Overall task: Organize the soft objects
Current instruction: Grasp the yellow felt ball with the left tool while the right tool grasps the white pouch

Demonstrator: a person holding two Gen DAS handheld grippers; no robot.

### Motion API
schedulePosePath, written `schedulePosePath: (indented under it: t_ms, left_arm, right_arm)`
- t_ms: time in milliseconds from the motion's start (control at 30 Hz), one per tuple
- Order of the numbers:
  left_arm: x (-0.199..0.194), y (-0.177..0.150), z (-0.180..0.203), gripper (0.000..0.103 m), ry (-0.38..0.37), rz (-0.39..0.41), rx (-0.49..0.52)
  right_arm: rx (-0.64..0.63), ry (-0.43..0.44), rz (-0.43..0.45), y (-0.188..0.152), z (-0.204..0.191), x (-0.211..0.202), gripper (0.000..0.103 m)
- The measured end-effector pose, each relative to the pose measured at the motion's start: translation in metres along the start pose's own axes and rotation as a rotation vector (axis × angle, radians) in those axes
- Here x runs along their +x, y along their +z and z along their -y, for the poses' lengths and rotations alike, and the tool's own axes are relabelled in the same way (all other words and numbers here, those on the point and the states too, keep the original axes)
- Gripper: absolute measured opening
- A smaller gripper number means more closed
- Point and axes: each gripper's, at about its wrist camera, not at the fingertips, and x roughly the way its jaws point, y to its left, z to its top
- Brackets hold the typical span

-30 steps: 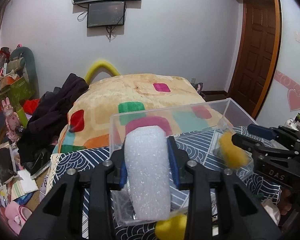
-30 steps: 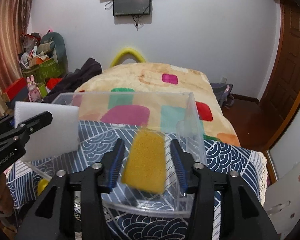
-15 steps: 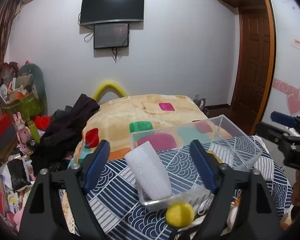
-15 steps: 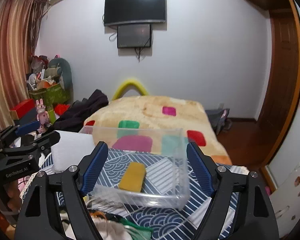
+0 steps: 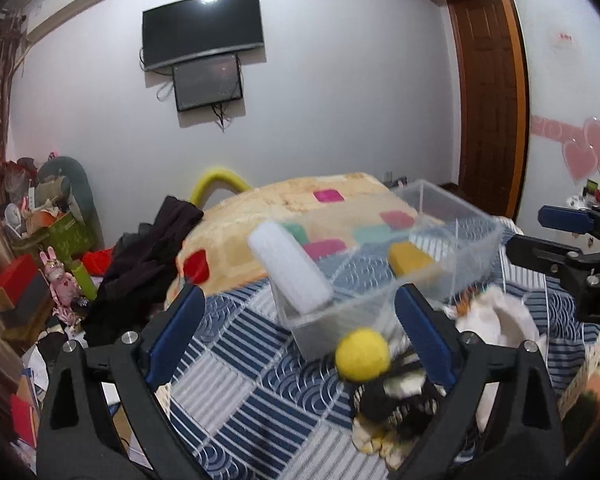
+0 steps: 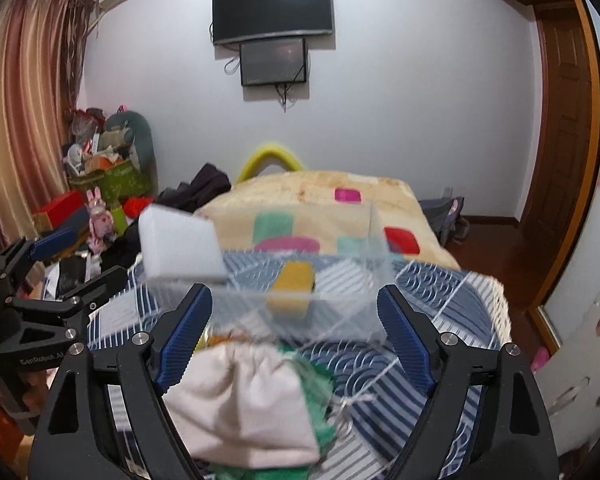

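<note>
Left wrist view shows us both grippers, left gripper [image 5: 300,336] and right gripper [image 6: 296,336], jaws just opened wide and empty, with the white foam block [image 5: 290,268] and yellow sponge [image 5: 410,261] resting, apparently released, in the clear plastic box [image 5: 456,236].

Location: a bedroom in a home. Indicators: a bed [image 6: 428,248] covered by a beige blanket [image 6: 320,192] with coloured squares and a blue-and-white patterned cover [image 5: 260,380]; a flat television [image 6: 273,8] mounted on the white wall above a smaller screen [image 6: 274,61]; a wooden door [image 6: 564,128]; striped curtains [image 6: 24,112] at one side; dark clothes [image 5: 152,248] heaped on the bed edge; a cluttered corner with a pink toy rabbit [image 6: 98,220], boxes [image 6: 58,210] and a green bin [image 6: 114,180]; pink heart decals [image 5: 588,152] on the wall.
</note>
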Motion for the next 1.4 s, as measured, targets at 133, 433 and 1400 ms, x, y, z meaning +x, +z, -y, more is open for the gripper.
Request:
schedulePosePath:
  t_ms: [133,433,1400]
  left_arm:
    - [0.003,-0.017,-0.001,0.097,-0.049,-0.050,-0.040]
    - [0.021,-0.036,0.003,0.075,-0.105,-0.133,-0.082]
    - [0.071,-0.041,0.024,0.042,-0.142,-0.258,-0.107]
  right_arm:
    - [0.019,0.006,-0.036,-0.015,-0.008,0.004,0.083]
    - [-0.007,0.042,-0.115,-0.042,-0.023,0.014,0.072]
    - [0.041,0.010,-0.009,-0.029,0.006,-0.021,0.012]
